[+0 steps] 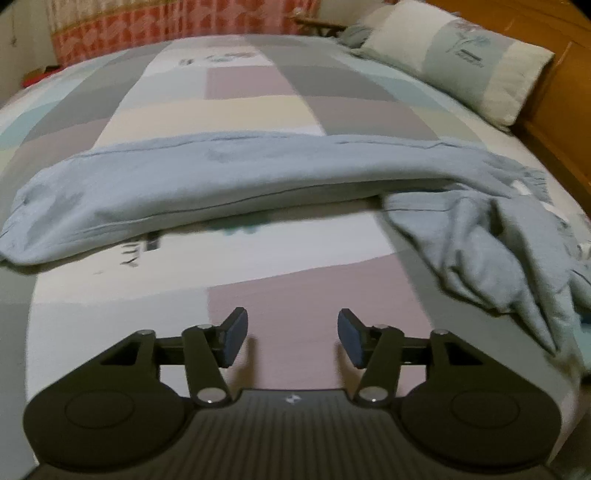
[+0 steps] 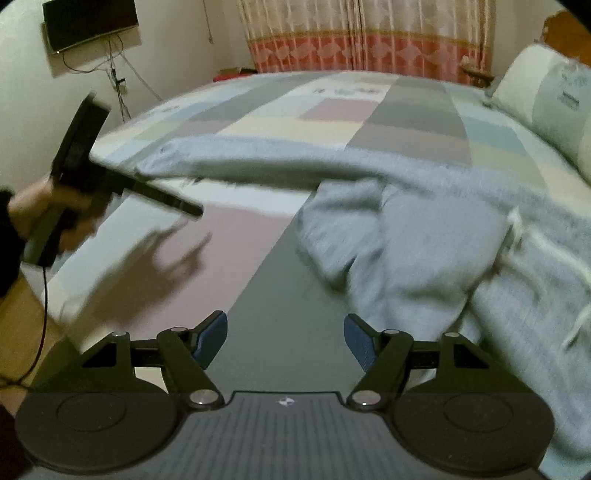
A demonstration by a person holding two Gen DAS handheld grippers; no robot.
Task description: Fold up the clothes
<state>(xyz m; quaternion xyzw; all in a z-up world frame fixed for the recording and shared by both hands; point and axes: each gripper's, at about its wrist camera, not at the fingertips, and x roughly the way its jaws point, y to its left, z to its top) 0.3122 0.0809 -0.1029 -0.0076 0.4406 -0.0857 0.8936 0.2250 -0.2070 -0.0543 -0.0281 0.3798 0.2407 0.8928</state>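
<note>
A bedroom: a wide bed covered by a patchwork sheet [image 1: 258,107] of pale grey, mauve, cream and light-blue rectangles fills both views, with a red-and-cream patterned curtain [image 2: 362,37] along the top of the frame and a wooden headboard [image 1: 554,122] at the upper right of the left wrist view. A cream and grey-green pillow [image 1: 454,55] with a printed flower lies at the upper right. In the right wrist view a dark flat screen [image 2: 90,22] hangs on the white wall at the upper left, with loose cables below it.

The pale blue-grey cotton garment [image 1: 229,184] lies across the middle of the bed. In the left wrist view one long part stretches flat from the left edge to the right, and a second part is bunched in folds at the right edge. In the right wrist view the same cloth runs from centre left to the lower right, blurred.

The left gripper [image 1: 291,338], black with blue pads, sits at the bottom centre of its view over the mauve patch, jaws standing apart with nothing between them. The right gripper [image 2: 284,339] is parted likewise over the grey strip, empty, the cloth just beside its right finger. At the left edge of the right wrist view a hand [image 2: 33,206] holds the other tool.
</note>
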